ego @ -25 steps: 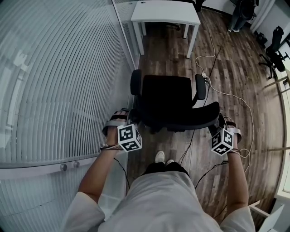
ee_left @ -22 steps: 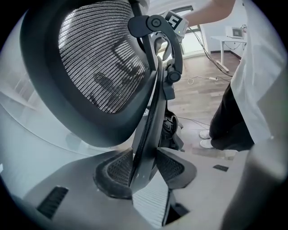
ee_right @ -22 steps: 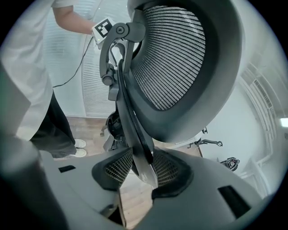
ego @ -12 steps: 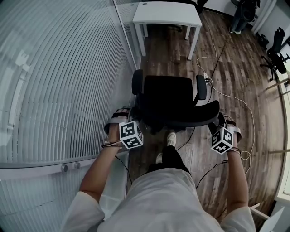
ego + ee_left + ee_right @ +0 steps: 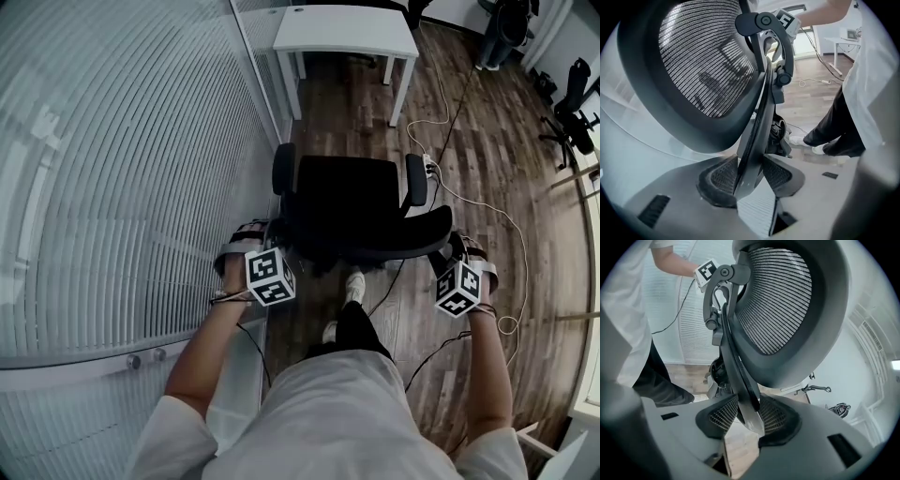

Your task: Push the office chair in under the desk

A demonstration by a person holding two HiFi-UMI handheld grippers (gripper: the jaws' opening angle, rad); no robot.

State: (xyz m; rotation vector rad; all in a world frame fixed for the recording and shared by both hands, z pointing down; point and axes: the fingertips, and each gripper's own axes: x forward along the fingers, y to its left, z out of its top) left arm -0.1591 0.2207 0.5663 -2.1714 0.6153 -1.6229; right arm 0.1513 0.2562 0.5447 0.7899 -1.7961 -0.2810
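The black office chair stands on the wood floor with its seat facing the white desk, a stretch of floor apart from it. My left gripper is at the left end of the mesh backrest, its ribbed pads clamped on the backrest's rim. My right gripper is at the right end of the backrest, and its pads pinch the rim too. In the gripper views, each gripper has the rim running between its jaws.
A frosted glass wall with blinds runs close along the chair's left side. A white cable with a power strip lies on the floor to the right. More chairs stand far right. The person's shoe is just behind the chair's base.
The person has taken a step forward, one foot now under the backrest. Both grippers and the chair have shifted slightly toward the desk. The grips look unchanged.
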